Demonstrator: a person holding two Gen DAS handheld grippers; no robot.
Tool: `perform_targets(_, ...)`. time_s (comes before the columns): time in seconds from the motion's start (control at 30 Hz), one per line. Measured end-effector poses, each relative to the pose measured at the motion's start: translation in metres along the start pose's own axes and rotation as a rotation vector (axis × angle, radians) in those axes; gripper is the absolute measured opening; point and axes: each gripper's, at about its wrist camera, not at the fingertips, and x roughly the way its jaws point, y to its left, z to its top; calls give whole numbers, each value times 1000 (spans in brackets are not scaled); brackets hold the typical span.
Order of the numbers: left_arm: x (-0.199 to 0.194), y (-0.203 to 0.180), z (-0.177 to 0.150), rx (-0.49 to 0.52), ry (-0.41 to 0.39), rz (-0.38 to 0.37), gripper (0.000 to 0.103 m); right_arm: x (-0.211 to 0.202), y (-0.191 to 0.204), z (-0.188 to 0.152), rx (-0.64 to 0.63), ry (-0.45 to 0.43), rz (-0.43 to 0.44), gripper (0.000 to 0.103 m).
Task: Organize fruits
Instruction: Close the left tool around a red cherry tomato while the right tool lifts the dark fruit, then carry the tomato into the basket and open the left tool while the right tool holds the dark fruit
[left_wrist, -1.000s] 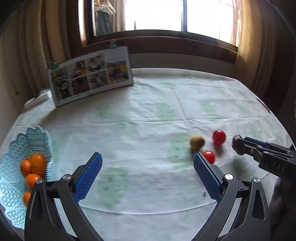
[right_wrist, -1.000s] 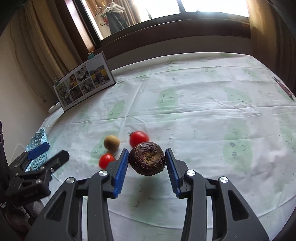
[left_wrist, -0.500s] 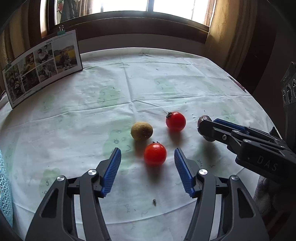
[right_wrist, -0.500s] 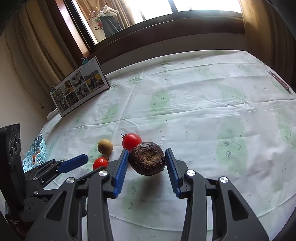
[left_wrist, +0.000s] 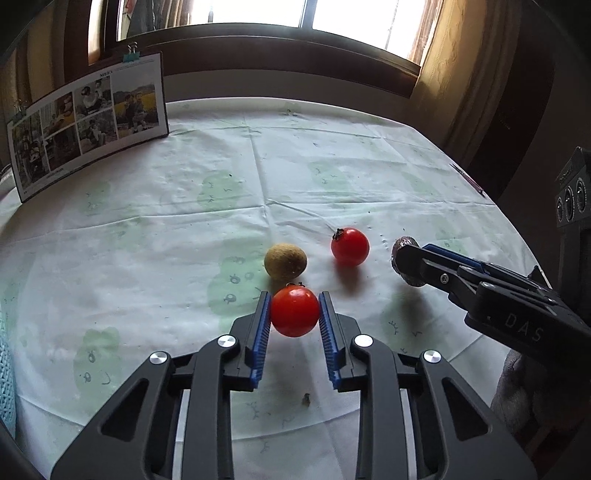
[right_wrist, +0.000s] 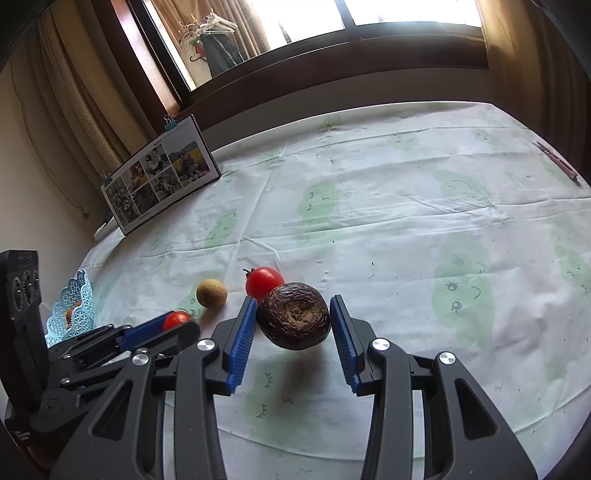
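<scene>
Left wrist view rides low behind the left tongs (left_wrist: 294, 320), close over the bench (left_wrist: 184, 229), facing the far window. Right wrist view sits beside it, behind the right tongs (right_wrist: 293, 320), angled slightly left. Both share the photo board (left_wrist: 88, 122) and kiwi (right_wrist: 211, 292).

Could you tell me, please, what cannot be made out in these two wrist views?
- Blue basket: right wrist view, its lower part hidden by the left gripper, contents mostly unseen.
- Dark wrinkled fruit: left wrist view, largely covered by the right gripper.
- Small speck on the tablecloth: too small to identify.
</scene>
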Motion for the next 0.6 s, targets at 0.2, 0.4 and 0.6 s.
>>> perform_targets(0.2, -24, 14, -1, -15, -63, 98, 27, -3, 1, 0, 0, -12, 0, 41)
perform_targets(0.4, -45, 35, -5, -60, -106, 172, 27, -4, 1, 0, 0, -19, -3, 41)
perform_targets(0.6, -63, 66, -12, -149, -134, 228, 27, -5, 2, 0, -2, -30, -14, 41)
